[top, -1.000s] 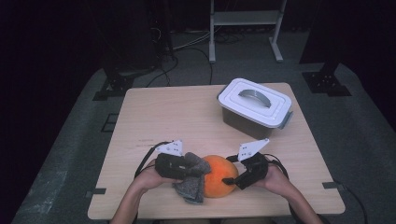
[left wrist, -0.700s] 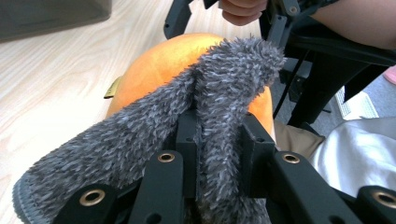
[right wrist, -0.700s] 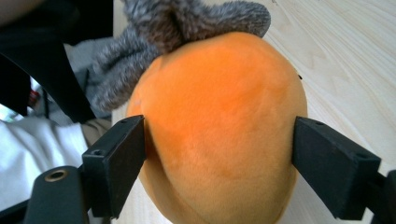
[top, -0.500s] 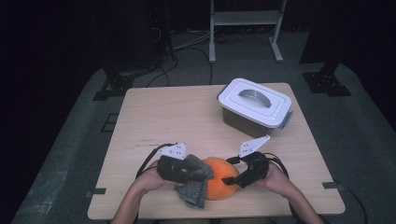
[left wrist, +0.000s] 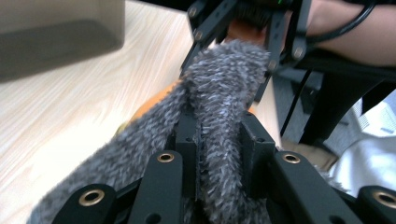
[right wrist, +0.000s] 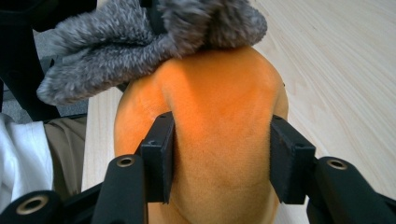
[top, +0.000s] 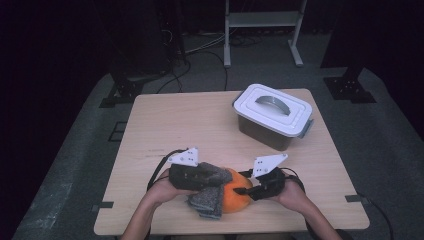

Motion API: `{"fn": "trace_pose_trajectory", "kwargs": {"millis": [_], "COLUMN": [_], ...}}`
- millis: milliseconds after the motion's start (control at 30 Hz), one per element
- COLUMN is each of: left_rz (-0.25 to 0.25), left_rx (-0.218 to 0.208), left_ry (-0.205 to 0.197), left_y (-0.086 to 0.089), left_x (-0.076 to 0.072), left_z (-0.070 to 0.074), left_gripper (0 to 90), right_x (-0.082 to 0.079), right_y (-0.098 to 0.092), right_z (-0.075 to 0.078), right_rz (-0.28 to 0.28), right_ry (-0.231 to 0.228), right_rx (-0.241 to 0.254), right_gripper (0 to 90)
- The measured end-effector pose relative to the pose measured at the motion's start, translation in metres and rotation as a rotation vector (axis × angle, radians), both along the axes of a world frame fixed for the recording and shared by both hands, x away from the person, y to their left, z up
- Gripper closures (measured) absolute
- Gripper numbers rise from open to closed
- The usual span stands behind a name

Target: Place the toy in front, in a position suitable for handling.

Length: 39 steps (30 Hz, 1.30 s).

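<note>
Orange plush toy [right wrist: 219, 116] pinched between right hand-held gripper [right wrist: 219, 163] pads.

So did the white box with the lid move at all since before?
No. The white box sits at the same far right corner of the table as before, with its handle facing the same way.

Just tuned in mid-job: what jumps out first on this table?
The orange plush toy at the table's near edge, with grey fuzzy fabric draped over its left side. The left gripper pinches the grey fabric; the right gripper has just been closing on the orange body. A lidded white box sits far right.
</note>
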<state>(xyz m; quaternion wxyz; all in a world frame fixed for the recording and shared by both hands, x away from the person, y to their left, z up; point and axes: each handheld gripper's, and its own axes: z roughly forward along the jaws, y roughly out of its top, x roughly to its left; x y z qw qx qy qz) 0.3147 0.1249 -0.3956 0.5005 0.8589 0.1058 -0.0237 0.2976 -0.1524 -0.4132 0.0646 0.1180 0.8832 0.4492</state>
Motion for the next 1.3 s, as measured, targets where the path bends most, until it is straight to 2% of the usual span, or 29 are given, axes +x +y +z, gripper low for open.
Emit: {"fn": "trace_pose_trajectory", "kwargs": {"millis": [67, 133, 267, 400, 533, 633, 700, 800, 900, 967, 1000, 1067, 1133, 1300], "left_rz": [-0.003, -0.002, 0.048, 0.065, 0.041, 0.013, 0.006, -0.016, -0.046, -0.068, -0.060, -0.049, -0.029, 0.008], "left_rx": [0.002, 0.022, 0.043, 0.016, -0.059, -0.060, -0.041, -0.026, -0.017, -0.013, -0.009, -0.005, 0.009, 0.016], "left_ry": [0.017, 0.017, 0.031, 0.052, 0.040, 0.030, 0.035, 0.037, 0.041, 0.045, 0.046, 0.047, 0.048, 0.068], "left_y": [0.004, 0.008, 0.021, 0.026, 0.021, 0.011, 0.007, 0.005, 0.004, 0.003, 0.003, 0.006, 0.010, 0.020], "left_x": [0.002, 0.004, 0.010, 0.014, 0.010, 0.006, 0.005, 0.004, 0.002, 0.001, 0.001, 0.004, 0.006, 0.010], "left_z": [-0.003, -0.005, -0.014, -0.018, -0.010, -0.008, -0.011, -0.012, -0.012, -0.012, -0.012, -0.012, -0.014, -0.021], "left_gripper": [72.6, 72.5, 72.0, 71.9, 71.9, 71.9, 71.9, 72.0, 72.0, 72.0, 72.0, 72.0, 72.1, 71.9], "right_x": [0.000, 0.001, 0.001, 0.001, -0.002, -0.004, -0.003, 0.001, 0.004, 0.004, 0.005, 0.005, 0.003, 0.000], "right_y": [-0.002, -0.005, -0.010, -0.014, -0.011, -0.007, -0.007, -0.011, -0.012, -0.008, -0.007, -0.007, -0.008, -0.011], "right_z": [0.000, -0.001, 0.000, 0.002, 0.002, 0.002, 0.000, 0.000, 0.000, -0.002, -0.004, -0.006, -0.005, -0.006], "right_rz": [-0.003, -0.001, -0.014, -0.029, -0.022, -0.010, -0.005, -0.024, -0.039, -0.028, -0.025, -0.027, -0.017, -0.009], "right_ry": [0.006, 0.006, 0.003, -0.016, -0.036, -0.050, -0.023, 0.041, 0.068, 0.084, 0.093, 0.104, 0.084, 0.077], "right_rx": [-0.004, -0.005, -0.004, 0.006, 0.010, -0.001, -0.011, 0.013, 0.042, 0.031, 0.026, 0.029, 0.010, 0.005], "right_gripper": [48.6, 48.7, 48.7, 48.7, 48.7, 47.2, 40.4, 27.1, 23.6, 21.2, 21.9, 28.8, 34.6, 36.8]}}
